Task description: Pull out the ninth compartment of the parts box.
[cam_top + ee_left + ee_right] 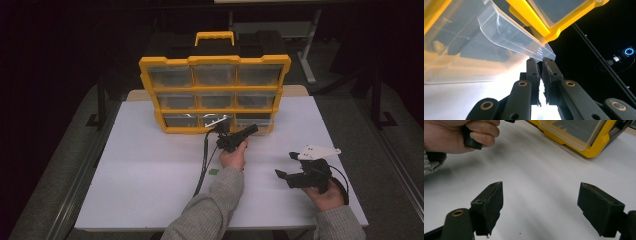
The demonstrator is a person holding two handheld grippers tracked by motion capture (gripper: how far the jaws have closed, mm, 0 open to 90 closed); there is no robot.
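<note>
Pinching the lip of a clear drawer (499, 47) low in the yellow organizer (215, 95), the left hand-held gripper (539, 60) is pressed together; drawer contents are blurred. The right hand-held gripper (540, 205) is held spread over the table (536, 170).

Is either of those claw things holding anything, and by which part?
The left gripper pinches the clear drawer by its front lip; the right gripper holds nothing.

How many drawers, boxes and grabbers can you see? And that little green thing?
Yellow box: 1
Clear drawers: 9
Grabbers, left and right: 2
Little green thing: 1
Total: 13
</note>
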